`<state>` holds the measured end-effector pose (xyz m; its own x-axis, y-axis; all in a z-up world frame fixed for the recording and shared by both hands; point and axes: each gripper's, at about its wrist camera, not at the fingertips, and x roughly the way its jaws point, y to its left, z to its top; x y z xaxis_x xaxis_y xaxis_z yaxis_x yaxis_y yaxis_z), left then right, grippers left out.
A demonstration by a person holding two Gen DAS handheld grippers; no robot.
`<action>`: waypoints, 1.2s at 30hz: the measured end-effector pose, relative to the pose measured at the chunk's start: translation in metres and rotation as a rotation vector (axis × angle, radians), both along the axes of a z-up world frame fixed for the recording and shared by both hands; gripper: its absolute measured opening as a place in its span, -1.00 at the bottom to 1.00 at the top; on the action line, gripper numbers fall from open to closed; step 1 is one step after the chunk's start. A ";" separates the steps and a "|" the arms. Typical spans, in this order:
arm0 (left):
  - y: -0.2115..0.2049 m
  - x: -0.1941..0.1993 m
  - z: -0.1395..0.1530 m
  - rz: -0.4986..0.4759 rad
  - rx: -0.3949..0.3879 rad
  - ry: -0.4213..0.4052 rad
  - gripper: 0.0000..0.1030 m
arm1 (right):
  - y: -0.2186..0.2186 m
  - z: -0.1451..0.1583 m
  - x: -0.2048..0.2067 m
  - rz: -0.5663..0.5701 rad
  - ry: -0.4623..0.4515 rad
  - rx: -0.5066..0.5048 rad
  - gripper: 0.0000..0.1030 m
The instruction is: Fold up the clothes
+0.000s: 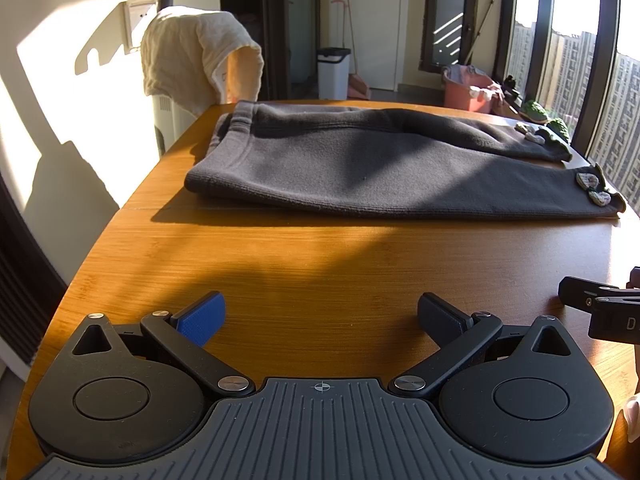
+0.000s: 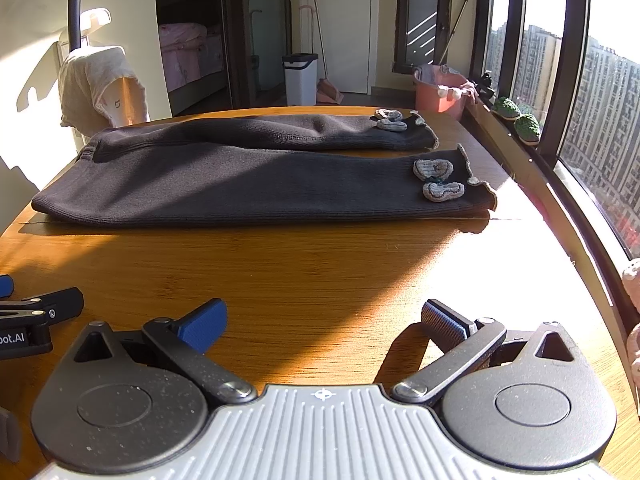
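A pair of dark grey knit trousers (image 1: 360,160) lies flat across the far half of the wooden table (image 1: 320,256), waistband to the left, both legs stretched right, with grey bows (image 2: 436,180) at the cuffs. It also shows in the right wrist view (image 2: 240,188). My left gripper (image 1: 320,314) is open and empty, low over the table's near edge, well short of the trousers. My right gripper (image 2: 324,318) is open and empty beside it, to the right. Each gripper shows at the edge of the other's view, the right one (image 1: 596,304) and the left one (image 2: 36,312).
A cream towel (image 1: 192,52) hangs over a white appliance past the table's far left corner. A white bin (image 1: 334,72), a pink basin (image 1: 468,92) and brooms stand at the back. A window and sill with green slippers (image 2: 516,116) run along the right.
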<state>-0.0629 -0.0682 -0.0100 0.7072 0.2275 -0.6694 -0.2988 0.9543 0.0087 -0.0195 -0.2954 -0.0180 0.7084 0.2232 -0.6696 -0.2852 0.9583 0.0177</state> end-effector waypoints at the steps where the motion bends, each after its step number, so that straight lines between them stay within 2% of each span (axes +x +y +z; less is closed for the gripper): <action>1: 0.000 0.000 0.000 0.000 0.000 0.000 1.00 | 0.000 0.000 0.000 0.002 0.000 0.000 1.00; 36: 0.000 0.010 0.000 -0.022 -0.001 -0.001 1.00 | 0.001 0.000 0.000 0.009 0.001 0.000 1.00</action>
